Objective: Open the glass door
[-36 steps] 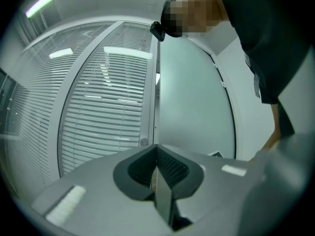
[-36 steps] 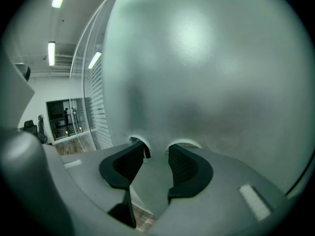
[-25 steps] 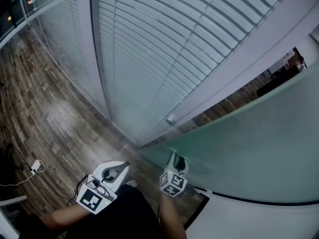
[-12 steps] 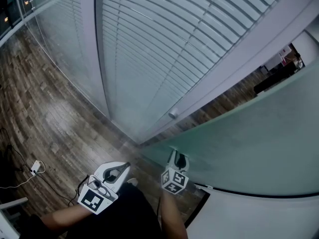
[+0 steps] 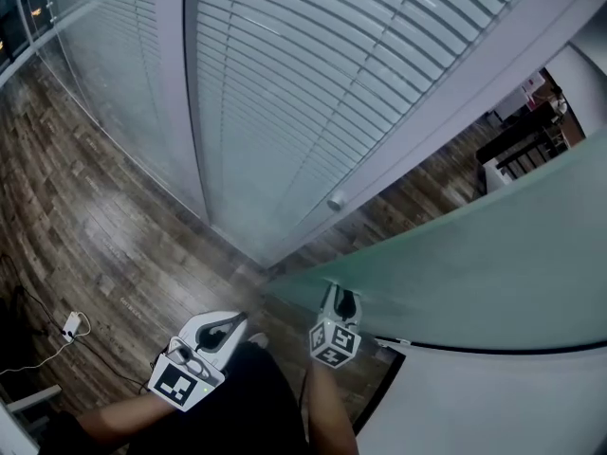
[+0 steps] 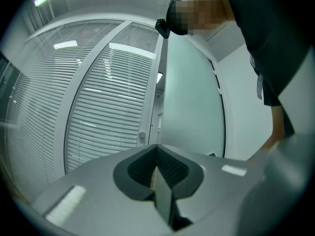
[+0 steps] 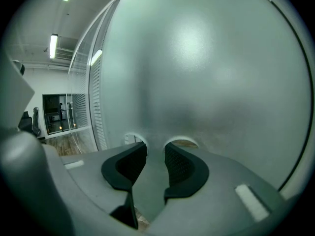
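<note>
The frosted glass door (image 5: 474,273) stands ajar at the right in the head view, its free edge running towards me. My right gripper (image 5: 338,300) is shut on that edge. In the right gripper view the glass door (image 7: 206,73) fills the picture, and its edge sits between the dark pads of my right gripper (image 7: 155,157). My left gripper (image 5: 237,318) hangs lower left of it, apart from the door, shut with nothing in it. In the left gripper view the left gripper (image 6: 156,162) has its pads together, with the door (image 6: 192,107) ahead.
A glass wall with white blinds (image 5: 303,83) runs along the left of the doorway, with a round knob (image 5: 336,201) on its frame. Wood floor (image 5: 104,226) lies below, with a cable and plug (image 5: 71,325) at lower left. Furniture (image 5: 517,154) shows beyond the opening.
The door has swung further from its frame with my right gripper on its edge. The gap is wider and more of the room beyond shows. Both grippers rose slightly.
</note>
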Tool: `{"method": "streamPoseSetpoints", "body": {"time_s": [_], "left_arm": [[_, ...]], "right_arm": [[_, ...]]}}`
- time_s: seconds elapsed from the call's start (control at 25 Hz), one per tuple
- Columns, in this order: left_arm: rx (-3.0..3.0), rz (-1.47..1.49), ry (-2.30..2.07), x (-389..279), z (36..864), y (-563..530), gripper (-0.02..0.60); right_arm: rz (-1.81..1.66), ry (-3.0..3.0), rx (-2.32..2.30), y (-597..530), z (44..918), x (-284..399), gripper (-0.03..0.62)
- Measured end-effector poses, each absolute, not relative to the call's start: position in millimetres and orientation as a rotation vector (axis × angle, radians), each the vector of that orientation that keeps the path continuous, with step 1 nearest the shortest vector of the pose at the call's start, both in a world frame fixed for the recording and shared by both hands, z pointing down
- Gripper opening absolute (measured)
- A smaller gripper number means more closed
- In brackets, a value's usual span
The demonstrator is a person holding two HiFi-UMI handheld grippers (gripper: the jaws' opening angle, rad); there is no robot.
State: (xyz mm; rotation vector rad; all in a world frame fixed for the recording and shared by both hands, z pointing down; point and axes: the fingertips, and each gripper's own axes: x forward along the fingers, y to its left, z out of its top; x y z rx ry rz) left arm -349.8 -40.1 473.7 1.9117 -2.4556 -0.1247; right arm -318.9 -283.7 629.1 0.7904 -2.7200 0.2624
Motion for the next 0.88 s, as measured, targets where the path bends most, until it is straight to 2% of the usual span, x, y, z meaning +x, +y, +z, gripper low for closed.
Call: {"method": "streamPoseSetpoints", "body": {"time_s": [0.4,0.88], "left_arm": [[2.046,-0.153,-2.335,-330.4,490.6,-39.2,0.0],[2.178,-0.228,-2.171,-312.9,475.5,-58.3,0.0]], "right_arm": [[0.252,-2.771,0.788,-251.8,646.0,-291.9,0.12],[0.197,-2.777,0.762,-229.5,623.8,-271.3,0.117]]}}
